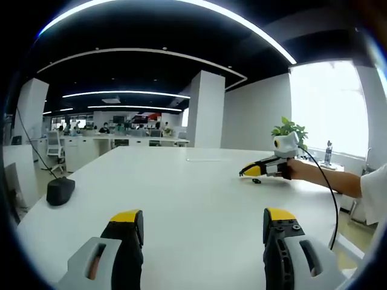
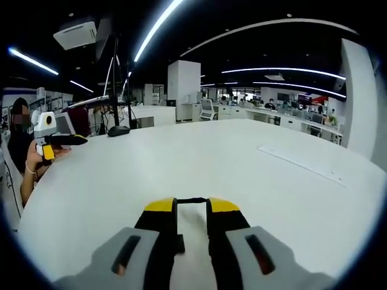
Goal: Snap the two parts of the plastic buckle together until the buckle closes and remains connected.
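Well, right tool [image 2: 191, 208] narrow, gripping a black buckle piece [image 2: 191, 200]; left tool [image 1: 202, 226] wide, over bare table [image 1: 181, 187]; well apart.

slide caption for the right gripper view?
Right tongs nearly closed on a thin black buckle piece above the white table; left tongs rest at the far edge.
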`<move>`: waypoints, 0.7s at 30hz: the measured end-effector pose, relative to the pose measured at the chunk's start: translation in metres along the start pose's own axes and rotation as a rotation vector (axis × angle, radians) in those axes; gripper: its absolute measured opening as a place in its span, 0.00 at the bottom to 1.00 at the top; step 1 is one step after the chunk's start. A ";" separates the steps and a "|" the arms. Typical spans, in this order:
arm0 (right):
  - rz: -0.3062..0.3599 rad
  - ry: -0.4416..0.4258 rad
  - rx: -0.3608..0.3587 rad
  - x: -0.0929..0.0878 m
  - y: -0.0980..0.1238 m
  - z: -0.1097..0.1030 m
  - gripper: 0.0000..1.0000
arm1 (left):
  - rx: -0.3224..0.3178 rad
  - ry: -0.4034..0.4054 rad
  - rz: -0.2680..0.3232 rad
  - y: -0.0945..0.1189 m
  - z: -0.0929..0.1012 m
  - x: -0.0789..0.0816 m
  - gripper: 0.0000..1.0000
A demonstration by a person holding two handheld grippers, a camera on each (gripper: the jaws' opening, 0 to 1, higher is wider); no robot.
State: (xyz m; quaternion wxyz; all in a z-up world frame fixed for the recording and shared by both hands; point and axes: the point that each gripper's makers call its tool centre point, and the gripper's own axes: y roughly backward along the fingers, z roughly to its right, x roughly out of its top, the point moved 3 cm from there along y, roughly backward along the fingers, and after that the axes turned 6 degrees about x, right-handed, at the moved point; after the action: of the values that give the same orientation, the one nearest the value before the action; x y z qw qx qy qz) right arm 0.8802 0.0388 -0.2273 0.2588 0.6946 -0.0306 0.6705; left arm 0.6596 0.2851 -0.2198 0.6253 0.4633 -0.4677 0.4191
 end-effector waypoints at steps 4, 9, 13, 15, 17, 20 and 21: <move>0.008 -0.005 -0.028 0.001 0.005 0.004 0.19 | -0.002 -0.003 0.001 0.000 0.001 0.001 0.82; 0.019 -0.018 -0.072 0.000 0.013 0.011 0.19 | 0.000 -0.006 -0.003 -0.001 0.001 -0.001 0.82; 0.018 -0.036 -0.087 -0.003 0.018 0.015 0.19 | -0.002 -0.009 -0.004 -0.001 0.001 -0.001 0.82; 0.021 -0.042 -0.104 -0.005 0.023 0.017 0.19 | 0.001 -0.010 -0.006 -0.001 0.001 -0.001 0.82; 0.021 -0.046 -0.115 -0.006 0.025 0.019 0.19 | 0.002 -0.012 -0.006 -0.001 0.001 -0.001 0.82; 0.025 -0.057 -0.139 -0.007 0.030 0.023 0.19 | 0.000 -0.012 -0.002 -0.001 0.001 0.000 0.82; 0.027 -0.060 -0.146 -0.007 0.032 0.024 0.19 | -0.001 -0.013 -0.002 -0.001 0.002 0.001 0.82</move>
State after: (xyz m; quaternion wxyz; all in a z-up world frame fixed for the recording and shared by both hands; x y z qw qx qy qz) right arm 0.8889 -0.0006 -0.2235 0.2989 0.6931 -0.0966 0.6488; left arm 0.6608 0.2832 -0.2192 0.6228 0.4661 -0.4715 0.4154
